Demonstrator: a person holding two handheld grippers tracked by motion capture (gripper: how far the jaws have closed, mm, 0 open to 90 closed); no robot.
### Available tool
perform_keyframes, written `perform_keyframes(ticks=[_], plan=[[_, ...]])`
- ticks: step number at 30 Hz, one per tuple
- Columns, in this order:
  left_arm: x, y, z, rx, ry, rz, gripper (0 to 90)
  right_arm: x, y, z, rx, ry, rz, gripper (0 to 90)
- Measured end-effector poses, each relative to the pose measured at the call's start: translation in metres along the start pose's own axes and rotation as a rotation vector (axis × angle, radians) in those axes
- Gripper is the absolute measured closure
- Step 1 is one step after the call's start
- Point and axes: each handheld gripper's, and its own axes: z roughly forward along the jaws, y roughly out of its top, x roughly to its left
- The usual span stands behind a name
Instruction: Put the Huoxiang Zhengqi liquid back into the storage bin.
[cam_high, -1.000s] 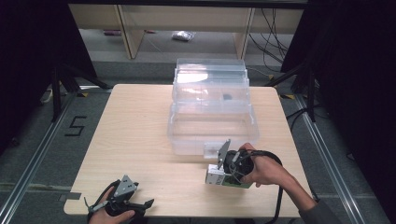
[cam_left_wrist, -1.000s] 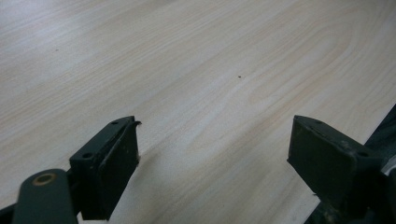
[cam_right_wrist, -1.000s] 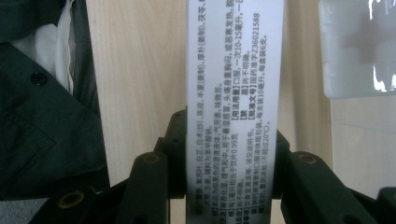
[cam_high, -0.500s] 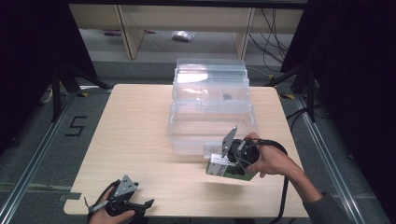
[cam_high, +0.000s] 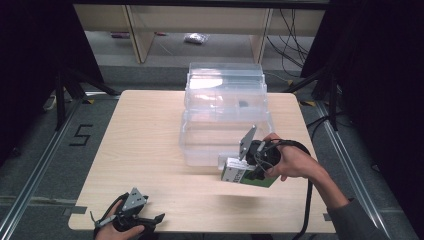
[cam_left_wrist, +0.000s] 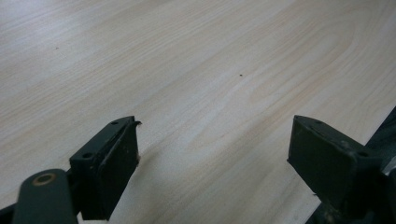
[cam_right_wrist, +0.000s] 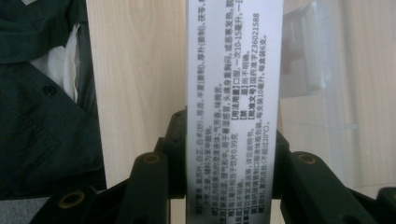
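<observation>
A white and green medicine box (cam_high: 243, 174) hangs just above the table in front of the clear plastic bin (cam_high: 225, 120). My right gripper (cam_high: 250, 169) is shut on it. In the right gripper view the box's printed white face (cam_right_wrist: 233, 93) stands upright between the two black jaws, which press on both its sides. My left gripper (cam_high: 150, 221) rests at the table's near left edge. Its two pads (cam_left_wrist: 114, 158) stand wide apart over bare wood, with nothing between them.
The clear bin has stepped tiers and takes up the table's middle and far part. A small dark item (cam_high: 243, 104) lies inside it. Beyond the table (cam_high: 145, 140) stand wooden shelves (cam_high: 135, 30). Black curtains hang on both sides.
My right gripper has lifted the box off the table and carried it a little to the right. The left gripper has stayed where it was.
</observation>
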Motion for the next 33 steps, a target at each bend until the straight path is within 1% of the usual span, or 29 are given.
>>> perform_keyframes(ticks=[1,3,4,5,6,8,9,10,11,12,14,15,16,17,18,19,20,21,22,23,24,25,26,27,28,30,31,32,33], plan=[[0.000,0.000,0.000,-0.001,0.004,0.004,15.6,-0.002,0.000,-0.004,-0.006,-0.005,0.005,64.7],[0.000,0.000,0.001,-0.001,0.003,0.001,15.6,-0.002,0.000,-0.006,-0.008,-0.007,0.015,64.6],[0.000,0.000,0.000,0.004,0.002,0.003,15.6,-0.005,0.001,-0.008,-0.018,-0.001,-0.009,64.7],[0.000,0.000,0.000,0.001,0.000,0.001,15.6,-0.005,0.000,-0.012,-0.015,-0.010,0.021,64.6],[0.000,0.000,0.000,0.002,0.004,0.010,15.6,-0.008,0.001,-0.016,-0.017,-0.017,0.022,64.6],[0.000,0.000,0.000,0.005,0.001,0.007,15.6,-0.012,0.001,-0.018,-0.021,-0.016,-0.010,64.6],[0.000,0.000,0.000,0.007,-0.002,0.007,15.6,-0.011,0.001,-0.020,-0.010,-0.014,0.027,64.6],[0.000,0.000,0.000,-0.001,0.000,0.001,15.6,-0.014,0.001,-0.021,-0.011,-0.012,0.019,64.7],[0.000,0.000,0.000,-0.002,0.000,0.002,15.6,-0.017,0.002,-0.023,-0.013,-0.017,0.002,64.7],[0.000,0.000,0.000,-0.003,0.002,0.002,15.6,-0.016,0.002,-0.024,-0.016,-0.016,0.016,64.6],[0.000,0.000,0.000,0.003,0.002,0.003,15.6,-0.019,0.002,-0.026,-0.013,-0.008,0.020,64.7],[0.001,0.000,0.000,0.006,-0.001,0.005,15.6,-0.020,0.003,-0.027,-0.012,-0.012,0.014,64.6],[0.000,0.000,0.000,0.005,-0.002,0.003,15.6,-0.023,0.003,-0.028,-0.019,-0.013,-0.013,64.6],[0.000,0.000,0.000,0.000,-0.002,0.003,15.6,-0.024,0.003,-0.029,-0.017,-0.016,-0.015,64.7],[0.000,0.000,0.001,-0.002,0.000,0.002,15.6,-0.026,0.003,-0.030,-0.019,-0.015,-0.027,64.7],[0.000,0.000,0.001,-0.002,0.000,0.002,15.6,-0.026,0.003,-0.030,-0.019,-0.015,-0.027,64.7],[0.000,0.000,0.001,0.003,0.001,-0.001,15.6,-0.027,0.003,-0.033,0.000,-0.018,0.017,64.7],[0.000,0.000,0.001,0.003,0.001,-0.001,15.6,-0.027,0.003,-0.033,0.000,-0.018,0.017,64.7],[0.000,0.000,0.001,-0.002,0.000,0.001,15.6,-0.032,0.004,-0.035,-0.006,-0.021,-0.002,64.7],[0.000,0.000,0.001,-0.002,0.000,0.001,15.6,-0.034,0.005,-0.036,-0.011,-0.024,-0.016,64.7],[0.000,0.000,0.001,-0.001,-0.002,-0.001,15.6,-0.035,0.005,-0.037,-0.005,-0.020,0.014,64.7],[0.000,0.000,0.001,-0.001,-0.002,-0.001,15.6,-0.039,0.006,-0.037,-0.007,-0.019,-0.005,64.7],[0.000,0.000,0.002,-0.002,0.000,-0.002,15.6,-0.039,0.007,-0.038,-0.006,-0.021,0.013,64.7],[0.000,0.000,0.002,-0.002,0.000,-0.002,15.6,-0.039,0.007,-0.038,-0.006,-0.021,0.013,64.7],[-0.001,0.000,0.001,-0.004,-0.004,-0.006,15.6,-0.046,0.009,-0.038,-0.015,-0.019,0.006,64.7],[-0.001,-0.001,0.003,-0.011,-0.007,-0.009,15.6,-0.047,0.010,-0.038,-0.010,-0.021,0.011,64.7],[0.000,-0.001,0.002,-0.003,-0.004,-0.012,15.6,-0.052,0.012,-0.040,-0.006,-0.019,0.016,64.7],[0.000,-0.001,0.002,-0.009,-0.005,-0.013,15.6,-0.054,0.012,-0.040,-0.008,-0.021,0.007,64.7],[0.001,-0.001,0.001,0.007,-0.016,0.004,15.6,-0.057,0.013,-0.041,-0.007,-0.023,0.010,64.7]])
